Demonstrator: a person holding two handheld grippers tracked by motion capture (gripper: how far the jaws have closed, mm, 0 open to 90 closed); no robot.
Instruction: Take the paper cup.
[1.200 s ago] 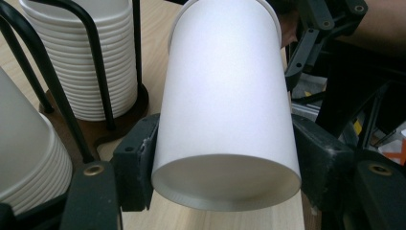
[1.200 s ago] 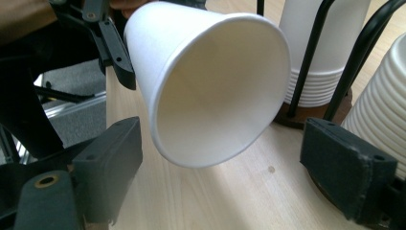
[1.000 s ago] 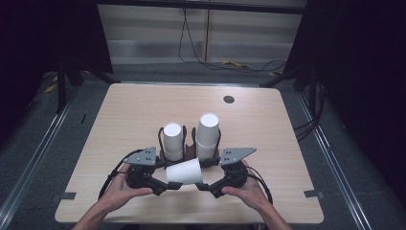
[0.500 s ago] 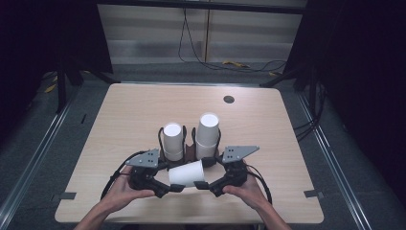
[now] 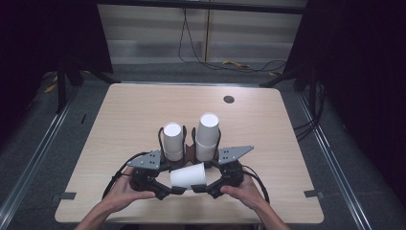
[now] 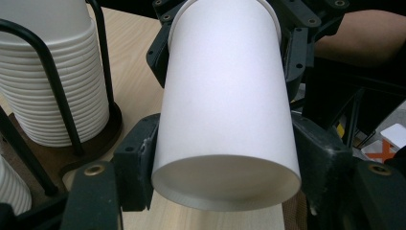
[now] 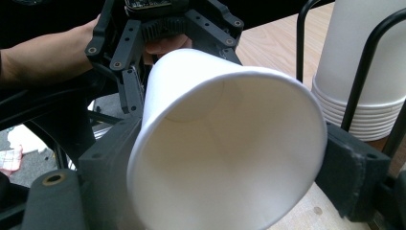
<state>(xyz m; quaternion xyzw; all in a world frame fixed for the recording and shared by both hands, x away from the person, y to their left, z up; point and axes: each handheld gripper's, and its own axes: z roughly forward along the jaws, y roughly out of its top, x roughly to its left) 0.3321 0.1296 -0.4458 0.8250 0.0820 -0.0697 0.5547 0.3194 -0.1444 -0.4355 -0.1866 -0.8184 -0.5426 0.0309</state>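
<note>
A white paper cup [image 5: 188, 176] lies on its side just above the table's near edge, held between both grippers. My left gripper [image 5: 175, 189] is shut on the cup's base end [image 6: 225, 110], with a pad against each side. My right gripper [image 5: 201, 188] has just been closing its jaws, and the cup's open mouth [image 7: 225, 158] sits between them. Both of its pads [image 7: 349, 163] touch the rim, which looks slightly squeezed. A hand holds each gripper from below.
Just behind the held cup, a black wire holder [image 5: 189, 151] carries two upright stacks of white cups, a shorter left one [image 5: 173, 141] and a taller right one [image 5: 208, 135]. A small round grommet [image 5: 229, 99] sits far back on the wooden table [image 5: 124, 115].
The right gripper's jaws have drawn in around the cup's mouth. The cup has shifted very slightly between the grippers. Both hands have kept their places.
</note>
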